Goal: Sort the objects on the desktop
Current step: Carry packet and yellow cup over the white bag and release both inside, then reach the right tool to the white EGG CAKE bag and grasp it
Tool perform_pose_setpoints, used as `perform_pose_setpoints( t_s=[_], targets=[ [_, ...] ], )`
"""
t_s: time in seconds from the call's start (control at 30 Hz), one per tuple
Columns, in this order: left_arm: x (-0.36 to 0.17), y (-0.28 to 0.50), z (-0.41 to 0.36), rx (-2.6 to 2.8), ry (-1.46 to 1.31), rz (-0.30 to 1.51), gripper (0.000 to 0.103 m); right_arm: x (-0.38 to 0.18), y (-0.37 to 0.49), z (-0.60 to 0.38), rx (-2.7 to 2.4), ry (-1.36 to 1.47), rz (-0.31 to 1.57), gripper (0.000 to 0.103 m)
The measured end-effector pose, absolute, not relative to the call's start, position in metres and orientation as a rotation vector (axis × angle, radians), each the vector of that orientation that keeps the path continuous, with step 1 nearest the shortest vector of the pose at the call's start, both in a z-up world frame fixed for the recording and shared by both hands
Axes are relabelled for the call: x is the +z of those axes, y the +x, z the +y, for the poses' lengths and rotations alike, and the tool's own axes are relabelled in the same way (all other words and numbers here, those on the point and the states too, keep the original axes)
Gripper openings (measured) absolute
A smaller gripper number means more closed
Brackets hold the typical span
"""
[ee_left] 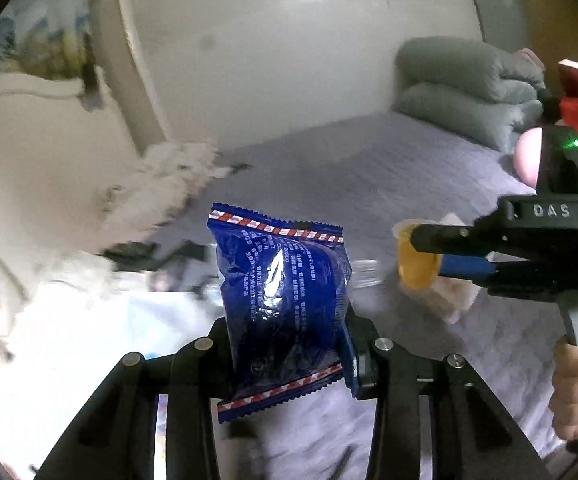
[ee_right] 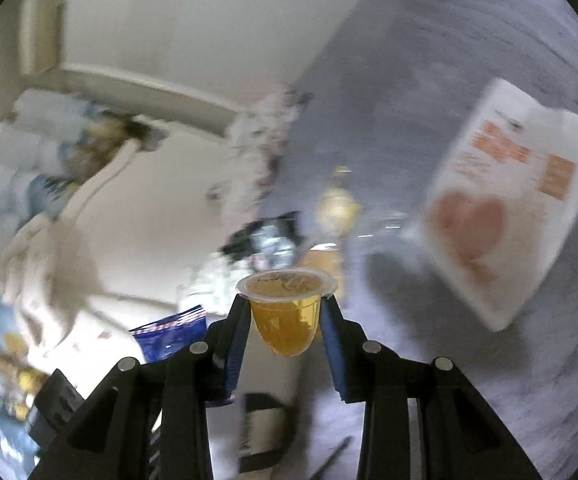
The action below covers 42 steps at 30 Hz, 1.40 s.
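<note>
My left gripper (ee_left: 289, 344) is shut on a blue snack packet (ee_left: 285, 304) with red-and-white striped ends and holds it upright above the grey-purple bedspread (ee_left: 369, 168). My right gripper (ee_right: 286, 312) is shut on a small orange jelly cup (ee_right: 287, 316) with a clear lid, gripped by its sides between the blue pads (ee_right: 335, 344). In the left wrist view the right gripper (ee_left: 429, 256) comes in from the right with the jelly cup (ee_left: 415, 264). The blue packet also shows at lower left in the right wrist view (ee_right: 173, 332).
A white packet with an orange heart print (ee_right: 505, 200) lies on the bedspread at the right. Folded grey-green quilts (ee_left: 465, 84) sit at the far end. White cloth and blurred clutter (ee_left: 161, 184) lie to the left. A yellowish bottle (ee_right: 339, 200) stands further ahead.
</note>
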<state>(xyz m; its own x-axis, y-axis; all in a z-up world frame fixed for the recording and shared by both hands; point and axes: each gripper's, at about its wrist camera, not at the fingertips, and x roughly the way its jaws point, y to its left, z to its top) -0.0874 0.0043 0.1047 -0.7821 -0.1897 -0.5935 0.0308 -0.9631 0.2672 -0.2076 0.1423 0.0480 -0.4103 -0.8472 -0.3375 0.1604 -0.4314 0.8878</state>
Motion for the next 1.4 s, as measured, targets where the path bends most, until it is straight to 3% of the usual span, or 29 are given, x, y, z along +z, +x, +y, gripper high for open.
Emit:
perform_pose_setpoints(
  t_s=[0.27,0.47,0.5,0.53,0.57,0.6,0.87,0.9,0.93,0.97,1.0,1.4],
  targets=[
    [0.117,-0.029,-0.073,-2.755,1.068,-0.295,0.039,0.079,-0.172,0.075,-1.776,1.038,-0.975,0.033],
    [0.101,-0.01,-0.142,-2.719,1.138,-0.048,0.041,0.123,-0.137,-0.005,-1.813,1.002,-0.668,0.033],
    [0.101,-0.004,-0.146,-2.724,1.13,-0.025,0.052,0.129,-0.13,-0.019,-1.82,0.993,-0.617,0.033],
    [0.098,-0.001,-0.151,-2.717,1.113,-0.013,0.081,0.132,-0.123,-0.032,-1.823,0.986,-0.579,0.033],
    [0.096,-0.001,-0.158,-2.675,1.097,-0.007,0.094,0.136,-0.115,-0.047,-1.817,0.98,-0.542,0.033],
    [0.096,0.001,-0.162,-2.641,1.077,-0.014,0.1,0.138,-0.111,-0.056,-1.809,0.978,-0.519,0.033],
    [0.095,0.02,-0.176,-2.694,1.034,0.029,0.1,0.138,-0.078,-0.109,-1.814,0.972,-0.353,0.035],
    [0.097,0.022,-0.176,-2.706,1.02,0.037,0.1,0.137,-0.078,-0.109,-1.813,0.969,-0.357,0.042],
    [0.1,0.023,-0.176,-2.718,1.005,0.044,0.1,0.138,-0.077,-0.109,-1.813,0.964,-0.364,0.055],
    [0.103,0.027,-0.174,-2.726,0.992,0.05,0.1,0.139,-0.076,-0.111,-1.808,0.964,-0.365,0.095],
    [0.104,0.029,-0.173,-2.733,0.983,0.056,0.1,0.141,-0.074,-0.111,-1.808,0.963,-0.367,0.103],
    [0.113,0.019,-0.142,-2.802,0.944,0.072,0.1,0.154,-0.075,-0.075,-1.882,0.94,-0.429,0.103]
  ],
)
